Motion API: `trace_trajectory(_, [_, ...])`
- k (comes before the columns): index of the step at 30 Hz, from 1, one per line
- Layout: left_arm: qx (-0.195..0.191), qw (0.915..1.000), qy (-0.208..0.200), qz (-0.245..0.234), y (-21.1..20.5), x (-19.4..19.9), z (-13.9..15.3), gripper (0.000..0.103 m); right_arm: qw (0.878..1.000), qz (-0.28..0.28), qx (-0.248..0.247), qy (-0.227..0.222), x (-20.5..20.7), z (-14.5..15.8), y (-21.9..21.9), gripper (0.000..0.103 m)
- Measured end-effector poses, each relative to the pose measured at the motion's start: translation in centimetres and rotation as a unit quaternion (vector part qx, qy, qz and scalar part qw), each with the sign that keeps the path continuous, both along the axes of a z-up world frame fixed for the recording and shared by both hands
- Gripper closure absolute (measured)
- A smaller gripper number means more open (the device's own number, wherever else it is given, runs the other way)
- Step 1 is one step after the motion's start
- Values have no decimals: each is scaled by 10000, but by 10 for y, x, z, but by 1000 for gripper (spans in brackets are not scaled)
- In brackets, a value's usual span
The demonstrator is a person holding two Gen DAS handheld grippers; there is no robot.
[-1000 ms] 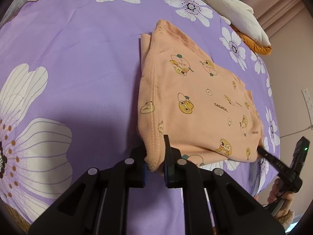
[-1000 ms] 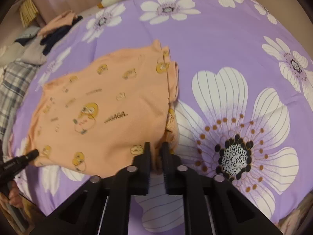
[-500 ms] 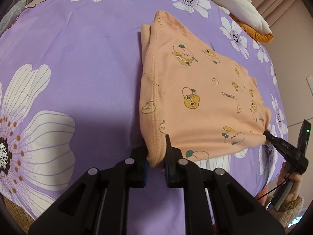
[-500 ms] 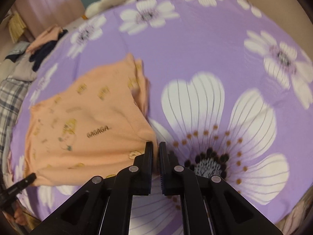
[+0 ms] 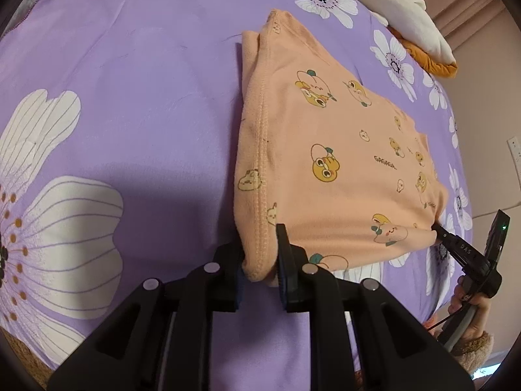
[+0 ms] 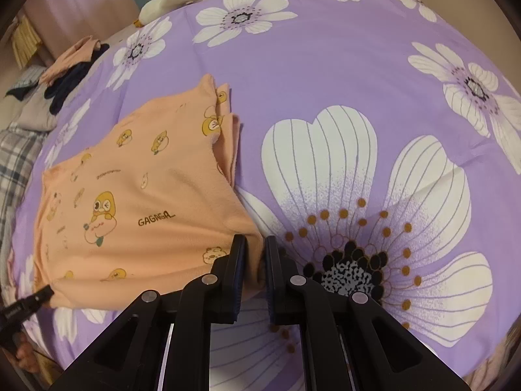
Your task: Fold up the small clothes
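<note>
A folded peach garment [image 5: 342, 163] printed with cartoon ducks lies flat on the purple flowered bedspread [image 5: 130, 97]. My left gripper [image 5: 260, 260] has the garment's near left corner between its fingers. Its jaws are opening, and the bunched hem still touches both pads. The right gripper [image 5: 456, 247] pinches the opposite near corner, a person's hand [image 5: 472, 322] behind it. In the right wrist view the right gripper [image 6: 255, 254] is shut on that corner of the garment [image 6: 136, 202]. The left gripper [image 6: 35, 296] shows at the far left edge of the cloth.
A white and orange plush heap [image 5: 400, 9] lies at the head of the bed. A pile of dark and peach clothes [image 6: 71, 68] and a plaid cloth [image 6: 13, 163] sit off the bedspread [image 6: 325, 65] to the left. A wall socket [image 5: 514, 150] is on the right.
The garment has been drawn flatter and tauter between the two grippers. The right gripper came down to the bedspread. The gap between the left fingers has widened a little.
</note>
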State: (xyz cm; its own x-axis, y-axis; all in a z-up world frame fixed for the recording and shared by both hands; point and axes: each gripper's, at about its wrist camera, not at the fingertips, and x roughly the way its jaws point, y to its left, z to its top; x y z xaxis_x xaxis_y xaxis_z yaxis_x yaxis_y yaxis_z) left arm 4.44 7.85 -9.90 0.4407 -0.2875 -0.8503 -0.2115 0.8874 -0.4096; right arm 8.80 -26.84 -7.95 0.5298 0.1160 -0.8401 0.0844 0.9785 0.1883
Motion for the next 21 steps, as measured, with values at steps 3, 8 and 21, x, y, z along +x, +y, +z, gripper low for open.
trace_trajectory(3, [-16, 10000, -27, -8, 1, -2, 0, 85, 10000, -28, -4, -28, -1, -1, 0, 96])
trace_trajectory(8, [-41, 10000, -51, 0, 1, -3, 1, 85, 9999, -108, 56, -46, -4, -2, -1, 96])
trace_trajectory(21, [-206, 9994, -129, 263, 3, -6, 0, 83, 9990, -287, 330, -85, -5, -3, -6, 92])
